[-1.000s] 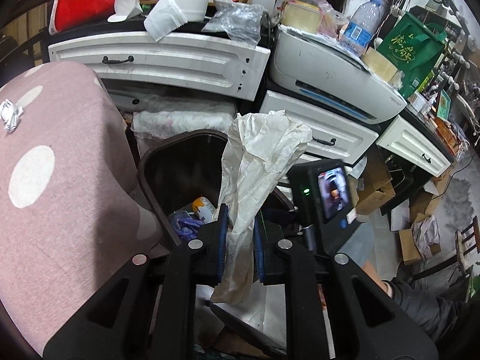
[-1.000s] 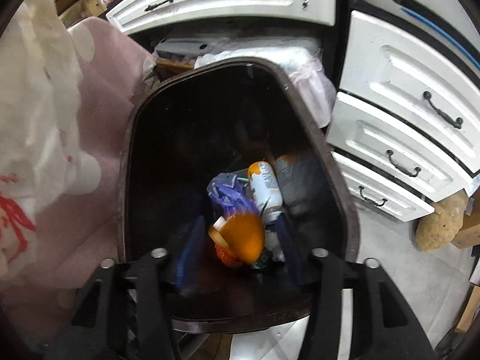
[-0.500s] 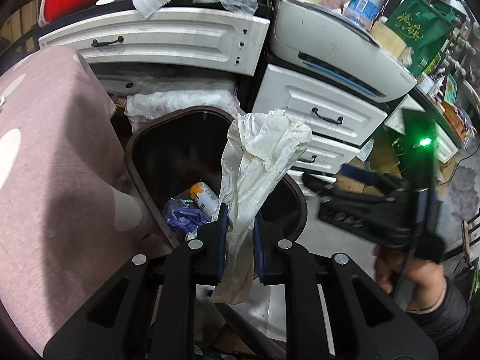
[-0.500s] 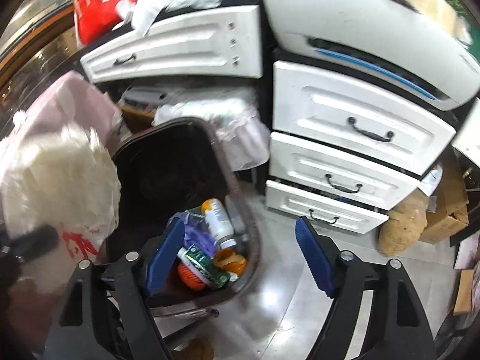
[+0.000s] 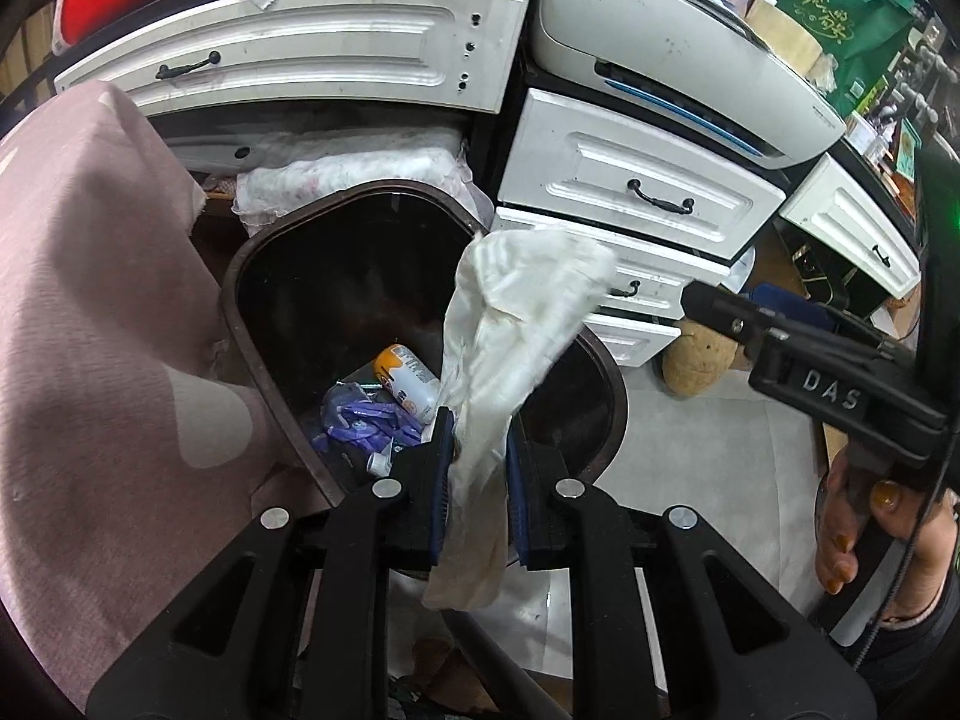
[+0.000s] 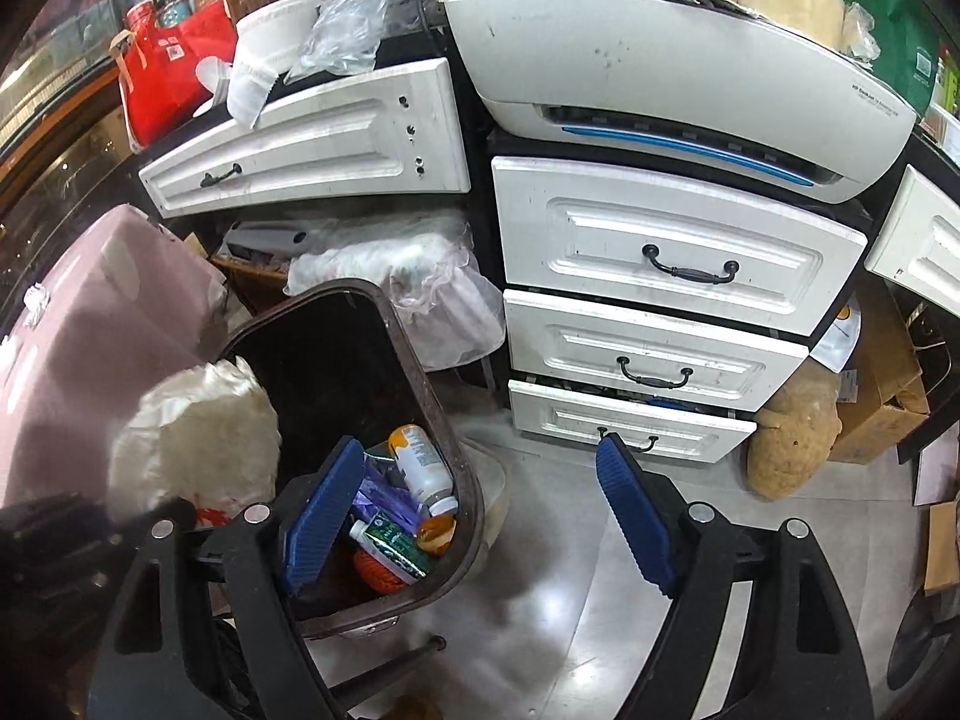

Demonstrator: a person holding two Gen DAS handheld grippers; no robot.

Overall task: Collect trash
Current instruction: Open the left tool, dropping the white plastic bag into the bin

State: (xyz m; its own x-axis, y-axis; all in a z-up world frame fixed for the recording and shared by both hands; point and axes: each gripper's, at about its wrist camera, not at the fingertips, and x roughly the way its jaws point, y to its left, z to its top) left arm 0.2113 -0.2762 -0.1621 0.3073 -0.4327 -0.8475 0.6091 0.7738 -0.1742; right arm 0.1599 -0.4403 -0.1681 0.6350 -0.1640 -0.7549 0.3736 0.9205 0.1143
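My left gripper [image 5: 477, 468] is shut on a crumpled white plastic bag [image 5: 516, 324] and holds it just above the near rim of a dark brown trash bin [image 5: 240, 276]. The bin holds a white bottle [image 5: 405, 381], purple wrappers [image 5: 360, 420] and other scraps. In the right wrist view the bin [image 6: 420, 354] sits at lower left with the bottle [image 6: 420, 465] and an orange item [image 6: 435, 531] inside; the white bag [image 6: 198, 426] shows at its left. My right gripper [image 6: 480, 516] is open and empty above the bin's right rim and the floor.
White drawers [image 6: 660, 270] and a grey printer [image 6: 660, 60] stand behind the bin. A pink dotted cloth [image 5: 90, 312] covers furniture on the left. A plastic-wrapped bundle [image 6: 414, 276] lies behind the bin. Cardboard boxes [image 6: 882, 396] and a tan lump [image 6: 792, 438] sit at right.
My right gripper has pulled up and back out of the bin, away to the right, open and empty. My left gripper has brought the white bag closer over the bin.
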